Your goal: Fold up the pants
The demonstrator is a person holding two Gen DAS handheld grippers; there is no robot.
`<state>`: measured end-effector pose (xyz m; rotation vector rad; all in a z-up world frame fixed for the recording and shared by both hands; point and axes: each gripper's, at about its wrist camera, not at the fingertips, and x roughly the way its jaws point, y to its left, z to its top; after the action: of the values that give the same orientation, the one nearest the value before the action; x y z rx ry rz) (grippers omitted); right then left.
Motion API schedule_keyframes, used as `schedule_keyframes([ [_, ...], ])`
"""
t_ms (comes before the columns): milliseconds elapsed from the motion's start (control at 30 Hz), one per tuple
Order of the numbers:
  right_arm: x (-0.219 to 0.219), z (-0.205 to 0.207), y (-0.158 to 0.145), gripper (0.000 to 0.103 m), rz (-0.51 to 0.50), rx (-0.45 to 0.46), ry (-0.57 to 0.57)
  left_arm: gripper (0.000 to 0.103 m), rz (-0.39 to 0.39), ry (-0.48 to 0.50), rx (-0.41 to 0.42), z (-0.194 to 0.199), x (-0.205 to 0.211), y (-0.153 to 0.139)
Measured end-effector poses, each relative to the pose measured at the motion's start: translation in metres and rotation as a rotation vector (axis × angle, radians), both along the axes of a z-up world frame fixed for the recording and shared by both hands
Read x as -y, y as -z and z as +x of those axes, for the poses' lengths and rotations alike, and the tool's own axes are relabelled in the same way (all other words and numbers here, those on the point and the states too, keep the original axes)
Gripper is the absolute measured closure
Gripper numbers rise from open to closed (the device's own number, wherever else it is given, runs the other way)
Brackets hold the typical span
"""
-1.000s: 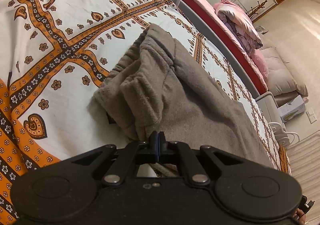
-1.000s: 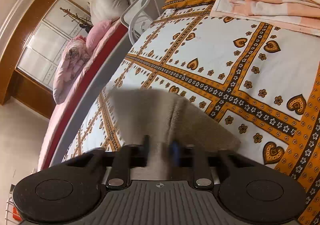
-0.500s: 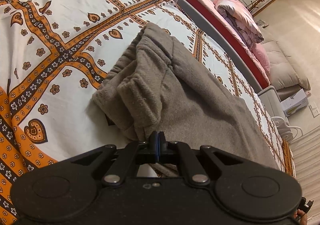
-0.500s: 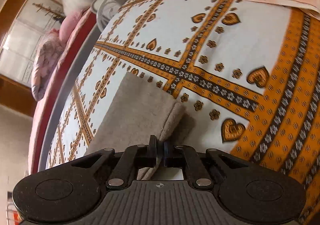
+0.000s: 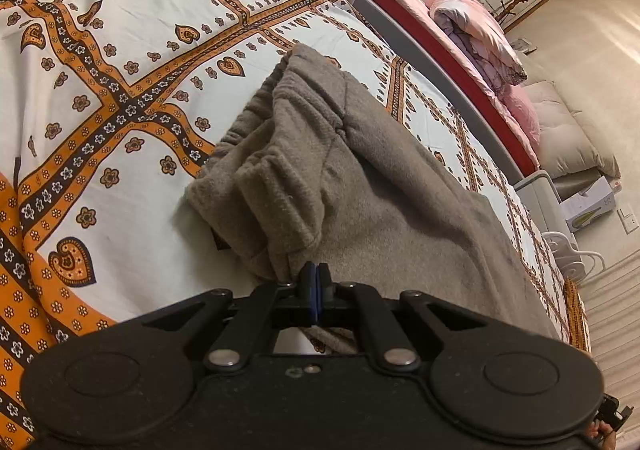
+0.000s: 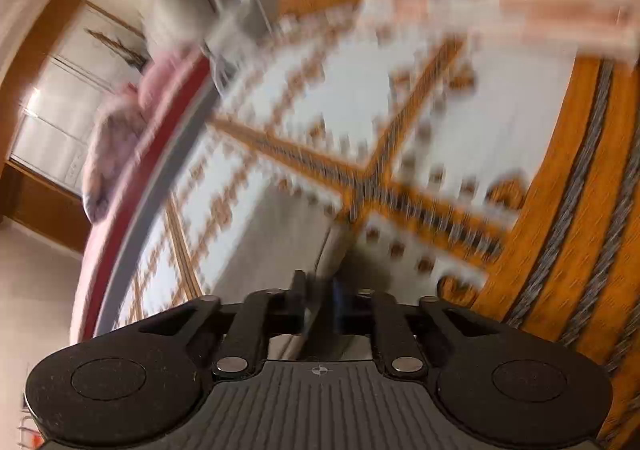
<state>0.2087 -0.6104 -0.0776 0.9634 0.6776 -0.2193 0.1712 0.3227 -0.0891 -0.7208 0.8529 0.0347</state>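
Grey-brown fleece pants [image 5: 360, 185] lie half-folded on the orange-patterned white bedsheet [image 5: 120, 29]. Left gripper [image 5: 316, 282] is pinched shut at the waistband edge; cloth between the pads unconfirmed. Right gripper [image 6: 320, 290] is opening, frame blurred, cloth apparently slipping free. Risk: the released fold slumps crooked.

pants [image 5: 360, 177] on bedspread [image 5: 120, 49], rail [image 5: 440, 61] behind

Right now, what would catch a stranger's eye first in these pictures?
The grey pants lie heaped mid-bed on the white sheet with orange heart borders, waistband bunched toward the left. The left gripper is pinched shut at their near edge. The right wrist view is blurred; the right gripper is opening.
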Motion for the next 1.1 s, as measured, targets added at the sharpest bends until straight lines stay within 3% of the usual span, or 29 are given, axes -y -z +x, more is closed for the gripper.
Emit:
schedule_keyframes([
  [33,0.002,-0.005,-0.003,0.089,-0.017,0.002,0.008,0.103,0.001,0.000,0.000,0.000,0.000,0.001],
  [100,0.010,-0.011,0.005,0.089,0.056,-0.001,0.019,0.103,0.004,0.000,-0.003,0.000,0.001,0.000],
  [267,0.012,-0.015,0.020,0.089,0.116,-0.107,0.002,0.103,0.015,0.001,-0.006,0.001,0.003,-0.001],
  [533,0.001,0.009,0.028,0.089,0.118,-0.107,-0.042,0.103,0.033,0.002,-0.017,0.002,0.005,-0.003],
  [633,0.002,0.012,0.034,0.090,0.167,-0.074,-0.031,0.103,0.051,0.010,-0.022,0.003,0.007,-0.004],
  [700,-0.002,0.013,0.018,0.095,0.059,-0.044,-0.036,0.103,0.064,0.014,-0.025,0.003,0.009,-0.006],
  [767,-0.012,0.010,-0.011,0.095,-0.045,0.077,-0.068,0.103,0.082,0.023,-0.028,0.004,0.010,-0.007],
  [800,-0.019,0.008,-0.020,0.095,-0.109,0.092,-0.080,0.103,0.086,0.025,-0.030,0.004,0.011,-0.007],
  [867,-0.020,0.009,-0.011,0.095,-0.138,-0.003,-0.069,0.103,0.081,0.024,-0.028,0.004,0.010,-0.006],
  [933,-0.007,0.014,0.019,0.095,-0.046,-0.150,-0.027,0.103,0.070,0.019,-0.025,0.003,0.009,-0.006],
  [1000,0.009,0.005,0.027,0.094,0.084,-0.103,0.042,0.103,0.069,0.021,-0.023,0.002,0.008,-0.006],
  [1100,0.014,-0.014,0.005,0.091,-0.030,-0.111,0.155,0.103,0.075,0.030,-0.022,0.003,0.009,-0.006],
])
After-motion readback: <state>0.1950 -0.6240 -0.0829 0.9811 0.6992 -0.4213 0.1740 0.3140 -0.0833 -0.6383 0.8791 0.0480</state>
